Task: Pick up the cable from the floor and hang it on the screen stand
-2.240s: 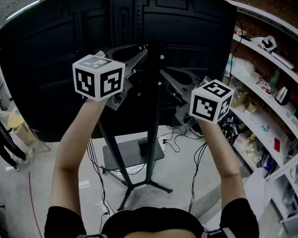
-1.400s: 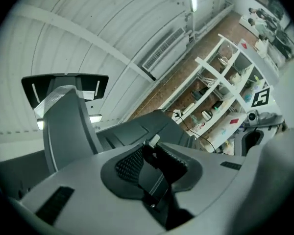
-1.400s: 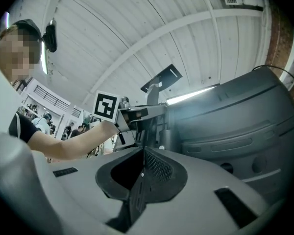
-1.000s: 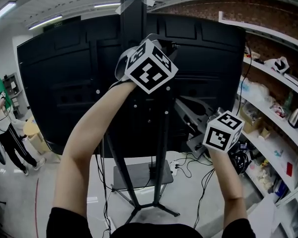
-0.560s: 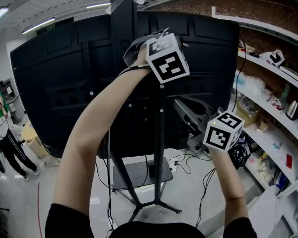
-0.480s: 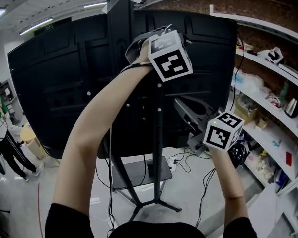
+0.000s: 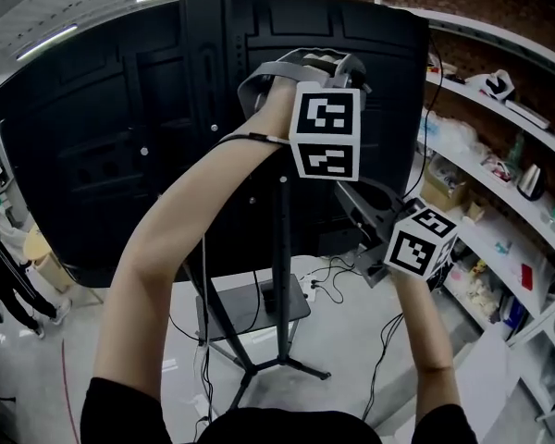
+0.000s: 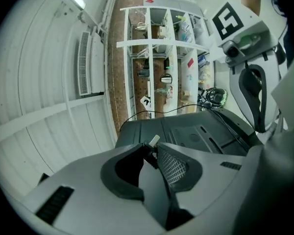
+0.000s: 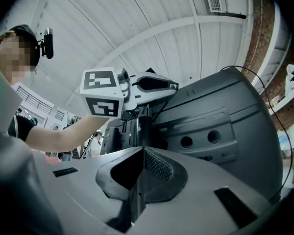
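The big black screen (image 7: 102, 155) shows its back on a dark stand (image 7: 203, 72). My left gripper (image 7: 347, 70) is raised in front of the screen's upper part, right of the stand's post. In the left gripper view its jaws (image 8: 154, 148) are shut on a thin black cable end with a white tip (image 8: 152, 141). A thin black cable (image 7: 203, 285) hangs down beside my left forearm. My right gripper (image 7: 351, 197) sits lower and to the right; its jaws (image 9: 142, 153) are shut with nothing between them.
White shelves (image 7: 499, 183) crowded with small items line the right wall. Loose cables (image 7: 328, 280) lie on the floor by the stand's low tray (image 7: 250, 308) and spread feet (image 7: 277, 363). A person (image 7: 0, 276) stands at the far left.
My left gripper has moved right and a little down and has rolled, so its marker cube shows other faces. The right gripper has sunk slightly. Both stay shut.
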Tool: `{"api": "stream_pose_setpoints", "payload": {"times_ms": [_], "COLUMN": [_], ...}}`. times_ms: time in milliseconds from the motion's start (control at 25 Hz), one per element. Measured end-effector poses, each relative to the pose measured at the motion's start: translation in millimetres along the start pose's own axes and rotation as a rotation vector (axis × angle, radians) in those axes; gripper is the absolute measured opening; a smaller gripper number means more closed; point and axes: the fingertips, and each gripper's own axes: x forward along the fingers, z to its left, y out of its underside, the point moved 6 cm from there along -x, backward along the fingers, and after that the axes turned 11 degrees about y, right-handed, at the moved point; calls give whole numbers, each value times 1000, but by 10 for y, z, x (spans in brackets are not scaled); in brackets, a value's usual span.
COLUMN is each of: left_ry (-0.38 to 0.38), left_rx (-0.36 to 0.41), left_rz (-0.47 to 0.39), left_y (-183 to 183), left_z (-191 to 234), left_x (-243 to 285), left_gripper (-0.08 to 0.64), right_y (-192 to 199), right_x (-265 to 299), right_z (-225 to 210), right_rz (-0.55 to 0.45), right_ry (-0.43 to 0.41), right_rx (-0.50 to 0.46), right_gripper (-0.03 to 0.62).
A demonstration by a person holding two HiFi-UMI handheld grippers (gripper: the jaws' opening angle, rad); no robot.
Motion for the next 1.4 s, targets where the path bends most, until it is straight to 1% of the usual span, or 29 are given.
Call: {"api": "stream_pose_setpoints", "payload": {"times_ms": [160,280,360,400,560,760,960,1080,1240,1400], "left_ry": [-9,-23,-28,-23,19,36,57,46,2,-12], "left_rx": [140,230,270,277,253,253,258,255,206,170], "left_rz": [40,74,96,103,114,126,152,151,111,87], "left_y": [-114,-183,-217,-229,-263,-262,-208,-156,-142,-112], "left_z": [-194,-381,-521,-589,-834,-1092,-1316,-1403,-1363,-1374], "left_x": [-33,-33,-18,-5,1,-26,-49,-61,-99,-137], "left_gripper": [91,91,91,91,91,91,91,91,91,98], "right_y": [55,103,160,190,295,375,465,502,529,556], "right_x": [-138,-238,-303,-333,-440,-480,-502,-516,-482,-481], "right_z": [-9,16,28,28,14,25,75,85,109,142], "right_rz": [-5,-12,-13,-11,-5,-14,1,2,7,10], "right_ry": [26,31,33,37,50,74,75,76,73,74], "right_rx": [0,-9,-2,-1,12,23,42,47,49,55], "right_gripper": [28,28,28,28,28,28,28,28,28,28]}}
